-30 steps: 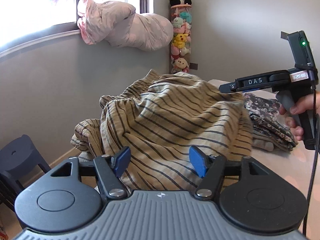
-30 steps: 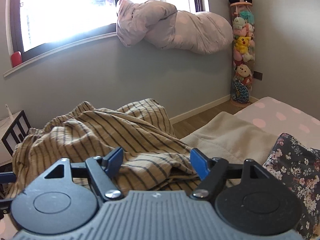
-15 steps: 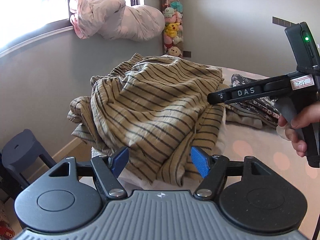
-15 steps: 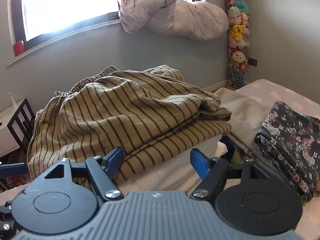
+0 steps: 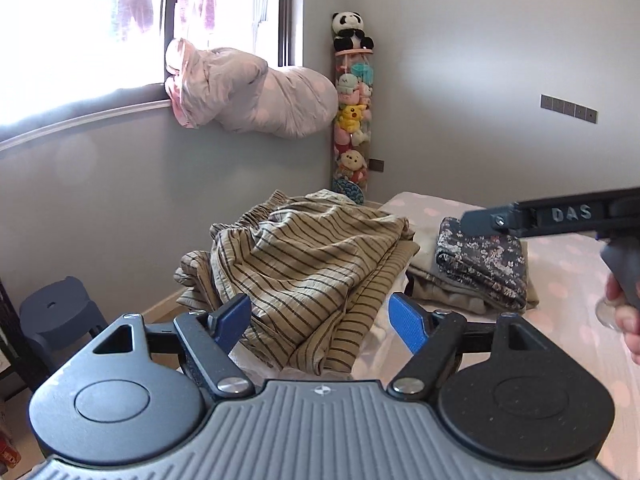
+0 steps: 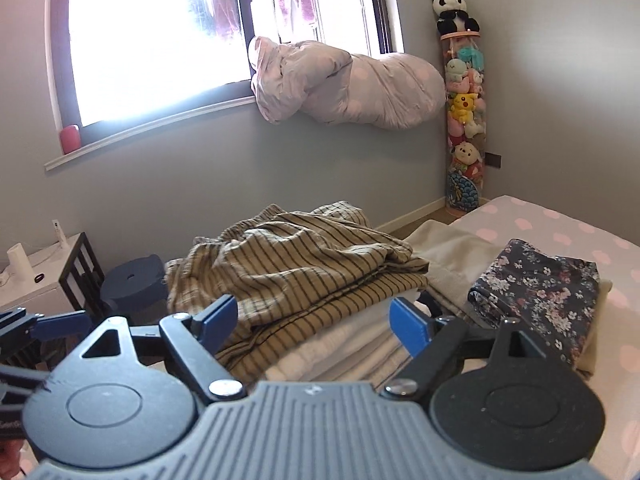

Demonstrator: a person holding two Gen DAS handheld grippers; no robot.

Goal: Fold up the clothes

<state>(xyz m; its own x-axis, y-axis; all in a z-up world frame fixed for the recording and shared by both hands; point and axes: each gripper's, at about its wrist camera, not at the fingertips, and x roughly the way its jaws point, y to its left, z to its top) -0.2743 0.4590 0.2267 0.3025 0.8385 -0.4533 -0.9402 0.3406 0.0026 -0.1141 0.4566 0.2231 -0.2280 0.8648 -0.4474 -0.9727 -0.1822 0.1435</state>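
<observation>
Pale grey walls meet at a corner where a tall clear tube of soft toys [image 5: 352,128] stands with a black-and-white plush panda [image 6: 454,10] on top, and a bright window [image 6: 160,40] carries a bundled pale pink spotted duvet [image 5: 256,96] on its sill. Below, a bed with a pink-dotted sheet [image 6: 560,220] holds the laundry. Rumpled and unfolded, a tan garment with dark stripes [image 5: 308,268] lies heaped at the bed's near corner by the wall, partly over a beige cloth [image 6: 448,244]. Just beside it, on that same beige cloth, sits a neatly folded dark floral garment [image 6: 540,288]. Both tools hang above the bed, short of the heap. The left gripper [image 5: 320,320] has its blue-padded jaws spread wide and widening at this moment, with nothing pressed between them; the striped fabric shows past the gap, apart from the pads. The right gripper [image 6: 316,324] is likewise wide and widening, gripping nothing. In the left wrist view its dark body crosses the right edge, marked DAS, with the person's hand [image 5: 624,320] on its handle. A dark blue plastic stool [image 5: 56,316] stands on the floor by the wall, near a white side table [image 6: 32,280].
</observation>
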